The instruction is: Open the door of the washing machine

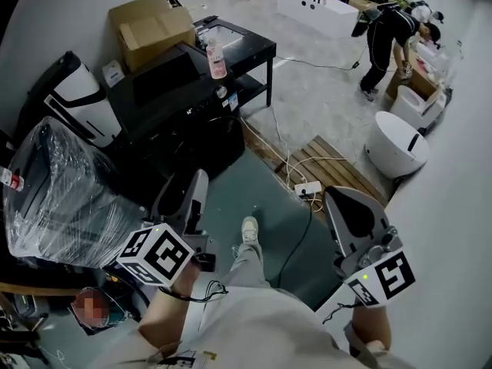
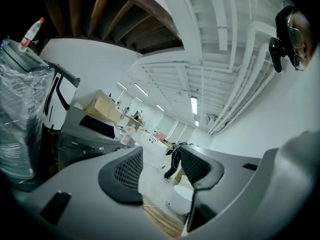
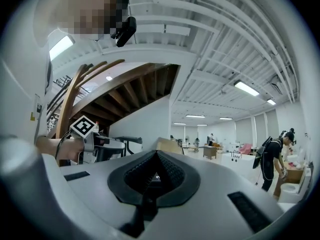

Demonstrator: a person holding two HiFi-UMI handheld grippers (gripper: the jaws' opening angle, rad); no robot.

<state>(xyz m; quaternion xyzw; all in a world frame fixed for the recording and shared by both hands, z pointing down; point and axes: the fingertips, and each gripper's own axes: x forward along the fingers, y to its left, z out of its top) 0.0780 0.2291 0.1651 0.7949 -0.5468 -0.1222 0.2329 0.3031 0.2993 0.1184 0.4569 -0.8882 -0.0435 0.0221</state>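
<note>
Grey workshop floor [image 1: 323,102] beside the black washing machine [image 1: 178,112]; left tongs [image 2: 160,170] gape empty, right tongs [image 3: 156,173] closed.

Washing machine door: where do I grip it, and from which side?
Grip the door at its rim, coming level at the dark front face of the washing machine with the open left gripper. The frames show no handle clearly, so find it up close.

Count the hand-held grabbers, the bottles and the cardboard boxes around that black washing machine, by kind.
Grey two-jaw grippers: 2, the left gripper and the right gripper
Plastic bottles: 2, a pink-filled clear bottle and a red-capped clear bottle
Open brown cardboard box: 1
Total: 5
</note>
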